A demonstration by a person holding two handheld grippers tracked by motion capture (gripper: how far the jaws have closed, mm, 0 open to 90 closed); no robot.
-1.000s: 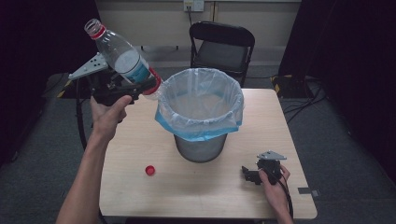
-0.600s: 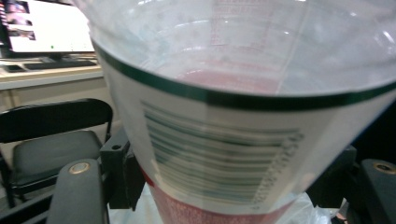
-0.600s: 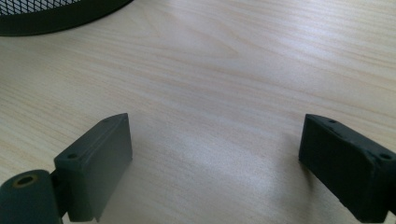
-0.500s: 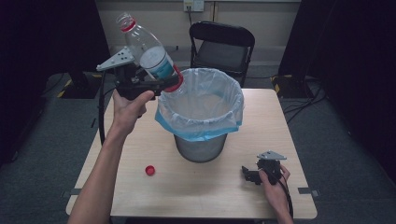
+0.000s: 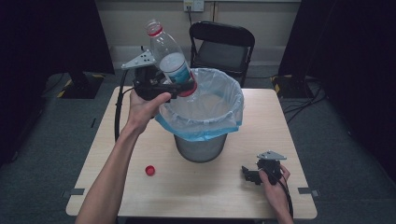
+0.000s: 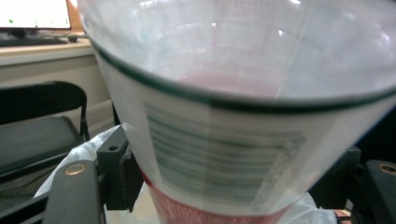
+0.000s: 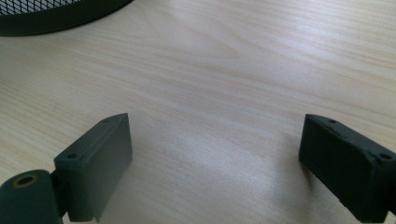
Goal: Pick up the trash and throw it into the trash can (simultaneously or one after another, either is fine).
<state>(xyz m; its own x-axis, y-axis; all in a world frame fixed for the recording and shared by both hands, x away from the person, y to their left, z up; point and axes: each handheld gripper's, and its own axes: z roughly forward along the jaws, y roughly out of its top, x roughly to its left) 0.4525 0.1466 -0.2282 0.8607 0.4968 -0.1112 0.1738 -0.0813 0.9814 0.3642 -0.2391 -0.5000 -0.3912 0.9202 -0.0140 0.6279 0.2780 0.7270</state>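
While held over the near-left rim of the bin liner (image 5: 205, 126), bottle (image 5: 169, 59) tilted, open neck up and away, red base band lowest and just above the liner edge. Left gripper (image 5: 180, 87) clamped across the lower body of the bottle; in the left gripper view, jaws pressed against both sides of the label (image 6: 219, 158). Right gripper (image 5: 247, 173) parked on the tabletop (image 5: 322, 140) at the near right, jaws spread wide with nothing between them, bare wood grain showing in the gap in the right gripper view.

Likely faults from this position:
- Release too early: base still close to the rim, so risk of striking the liner edge and tipping outward onto the tabletop.
- Liner drag: thin plastic, loosely folded over the mesh wastebasket (image 5: 201, 149); possible pull-in or collapse if snagged by bottle or jaw.
- Slip: smooth, thin-walled plastic gripped on a glossy label, hence prone to rotating or sliding under a light clamp.
- Red cap (image 5: 150, 170) loose on the tabletop, well apart from the basket; easily left behind or knocked off.

Surface: pale wood-grain table, square, otherwise uncluttered. Room: grey carpet, black folding chair (image 5: 224, 44) behind the table, dark curtains on both sides, wall outlet above the chair, cables on the floor at right.
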